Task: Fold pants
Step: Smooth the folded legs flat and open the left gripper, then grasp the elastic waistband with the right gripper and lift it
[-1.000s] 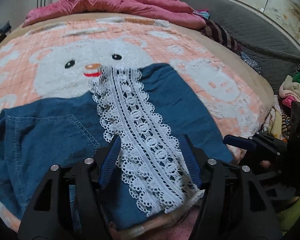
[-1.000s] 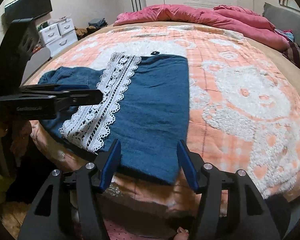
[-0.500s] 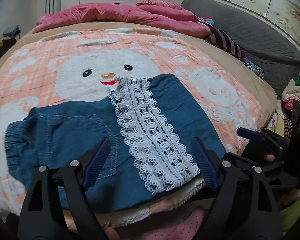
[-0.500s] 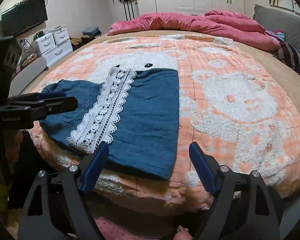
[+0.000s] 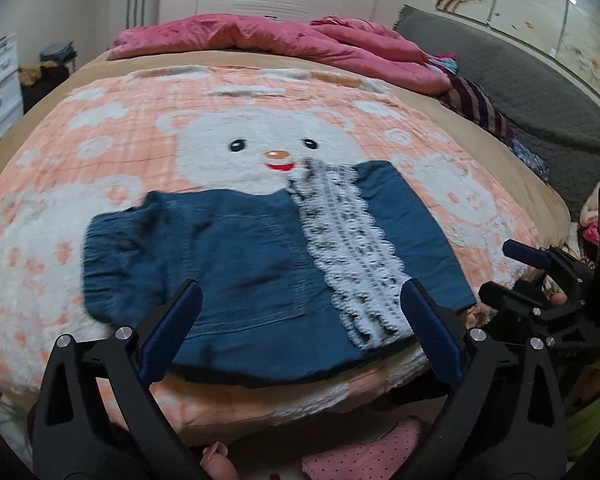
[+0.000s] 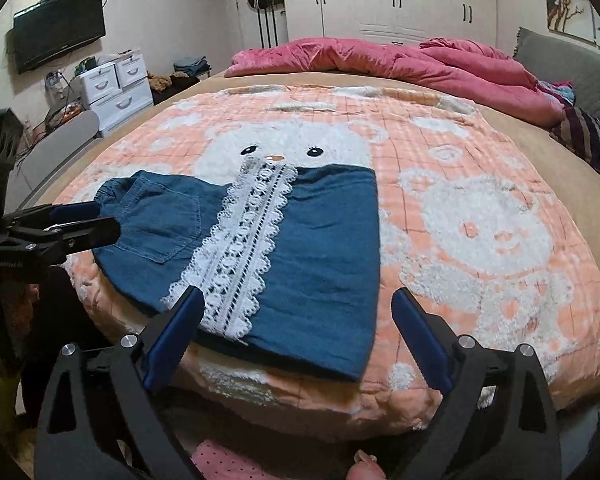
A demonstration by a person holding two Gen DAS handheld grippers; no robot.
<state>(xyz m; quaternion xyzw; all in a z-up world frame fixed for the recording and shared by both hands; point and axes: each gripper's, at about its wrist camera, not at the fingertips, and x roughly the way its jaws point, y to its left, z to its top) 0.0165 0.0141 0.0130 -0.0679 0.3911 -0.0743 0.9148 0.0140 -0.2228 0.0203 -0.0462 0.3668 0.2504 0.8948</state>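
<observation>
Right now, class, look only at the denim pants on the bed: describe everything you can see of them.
The denim pants are blue, of soft, thin-looking denim, with a wide white lace band running down the length and a stitched patch pocket. An elastic, gathered waistband shows at one end. They lie flat, folded lengthwise, near the front edge of the peach bear blanket. Only the blanket touches them; no gripper holds them.

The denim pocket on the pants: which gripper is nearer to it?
Left. The left gripper hangs open over the near hem just below the pocket; the right gripper, also open, sits further along past the lace strip.
</observation>
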